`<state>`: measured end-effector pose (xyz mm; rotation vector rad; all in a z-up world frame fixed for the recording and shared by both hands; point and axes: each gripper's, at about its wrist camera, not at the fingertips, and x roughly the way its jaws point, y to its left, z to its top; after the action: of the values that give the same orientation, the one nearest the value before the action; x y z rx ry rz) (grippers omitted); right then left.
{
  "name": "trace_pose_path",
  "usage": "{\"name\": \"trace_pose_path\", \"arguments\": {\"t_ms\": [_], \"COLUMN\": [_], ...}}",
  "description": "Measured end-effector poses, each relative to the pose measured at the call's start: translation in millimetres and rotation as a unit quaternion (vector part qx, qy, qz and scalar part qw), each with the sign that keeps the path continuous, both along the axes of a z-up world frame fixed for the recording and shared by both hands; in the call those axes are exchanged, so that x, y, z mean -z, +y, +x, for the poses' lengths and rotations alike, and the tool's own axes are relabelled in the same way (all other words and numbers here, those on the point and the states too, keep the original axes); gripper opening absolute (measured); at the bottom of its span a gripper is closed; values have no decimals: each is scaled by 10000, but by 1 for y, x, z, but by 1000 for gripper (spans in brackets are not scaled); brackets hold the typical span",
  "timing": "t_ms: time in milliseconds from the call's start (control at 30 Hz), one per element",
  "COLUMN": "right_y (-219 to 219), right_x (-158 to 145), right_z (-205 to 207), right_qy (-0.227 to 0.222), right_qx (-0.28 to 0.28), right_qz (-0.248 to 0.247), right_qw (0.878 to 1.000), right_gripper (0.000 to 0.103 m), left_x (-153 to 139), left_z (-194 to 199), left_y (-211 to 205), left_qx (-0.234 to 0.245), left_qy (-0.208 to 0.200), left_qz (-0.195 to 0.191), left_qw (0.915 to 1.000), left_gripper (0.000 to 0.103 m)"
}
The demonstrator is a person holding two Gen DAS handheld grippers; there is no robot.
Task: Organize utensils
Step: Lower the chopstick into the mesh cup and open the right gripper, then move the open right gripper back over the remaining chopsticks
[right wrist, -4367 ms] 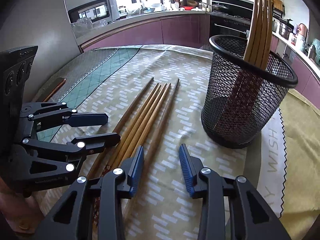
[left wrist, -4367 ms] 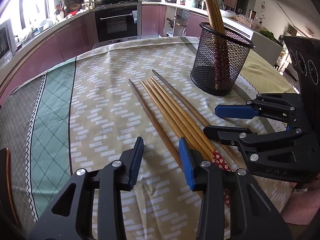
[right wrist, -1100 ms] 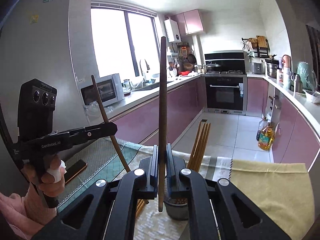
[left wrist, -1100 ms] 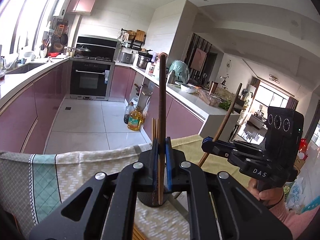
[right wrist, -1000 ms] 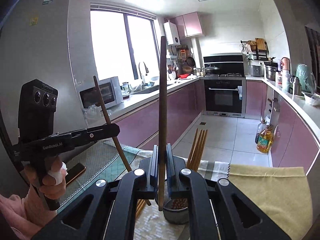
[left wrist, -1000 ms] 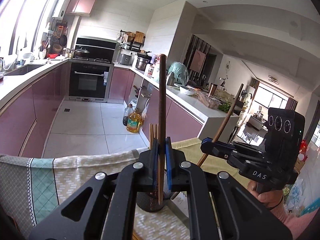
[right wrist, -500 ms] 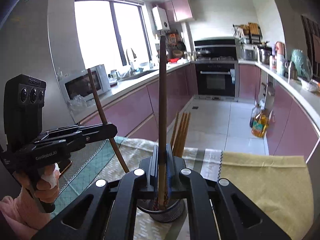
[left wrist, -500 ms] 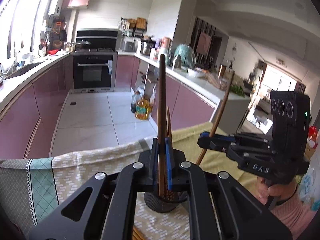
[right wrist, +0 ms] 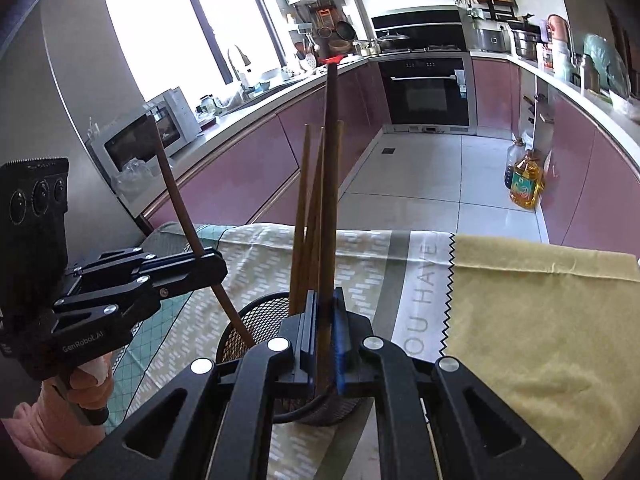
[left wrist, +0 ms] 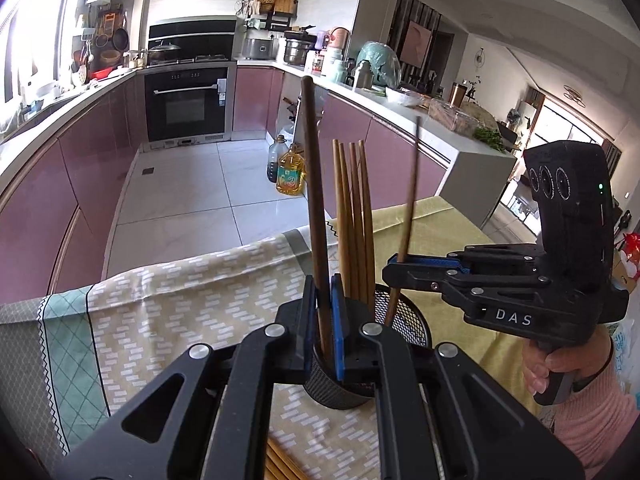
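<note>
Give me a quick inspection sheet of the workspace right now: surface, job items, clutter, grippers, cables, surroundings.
Surface: table under a patterned tablecloth, with a yellow cloth on one side.
Job's things: black mesh holder with four chopsticks standing in it; more chopsticks lie on the table.
Clutter: nothing seen.
Grippers: left gripper shut on a dark chopstick, its lower end inside the holder; right gripper shut on another dark chopstick, also lowered into the holder.
Cables: nothing seen.
Surroundings: kitchen with pink cabinets, oven, oil bottle on the floor.
</note>
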<state>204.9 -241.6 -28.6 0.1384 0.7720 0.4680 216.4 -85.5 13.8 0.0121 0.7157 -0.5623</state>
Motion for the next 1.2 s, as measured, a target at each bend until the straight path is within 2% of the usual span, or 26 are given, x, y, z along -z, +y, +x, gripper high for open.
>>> {"name": "trace_pose_path", "arguments": {"t_ms": [167,267,500,633,667,733,867,900,967,1033,1200], "right_y": [-2,-2,-2,1,2,5,11,13,19,27,57], "right_x": [0,1,-2,-10,-12,-18,-24,-24,-21,-15,19], "right_z": [1,-1,-4,-19,-26,-40,-71,-77,-91,-100,-105], "right_qy": [-40,-73,-191,-442,-535,-735,-1068,-1104,-1121,-1089,-582], "right_qx": [65,93,202,194,184,144,-45,-116,-306,-476,-856], "right_qz": [84,79,107,88,68,-12,-32,7,54,15,-83], "right_qw": [9999,9999,9996,9988,9984,9972,9943,9938,9932,9929,9946], "right_gripper": [10,16,19,21,25,28,31,33,36,38,40], "left_x": [8,13,12,8,6,3,0,1,4,9,33], "left_z": [7,8,-3,-22,-27,-38,-57,-63,-73,-80,-98], "left_y": [0,1,8,22,27,36,52,56,62,68,83], "left_qx": [-58,-79,-199,-298,-328,-416,-647,-713,-800,-887,-1136], "left_qy": [104,133,63,-176,-260,-412,-612,-649,-751,-754,-579], "left_qz": [-16,-21,-91,-110,-117,-112,-33,-14,84,157,354], "left_qw": [9999,9999,9997,9993,9991,9982,9960,9953,9939,9931,9912], "left_gripper": [8,8,10,21,23,37,46,54,60,73,80]}}
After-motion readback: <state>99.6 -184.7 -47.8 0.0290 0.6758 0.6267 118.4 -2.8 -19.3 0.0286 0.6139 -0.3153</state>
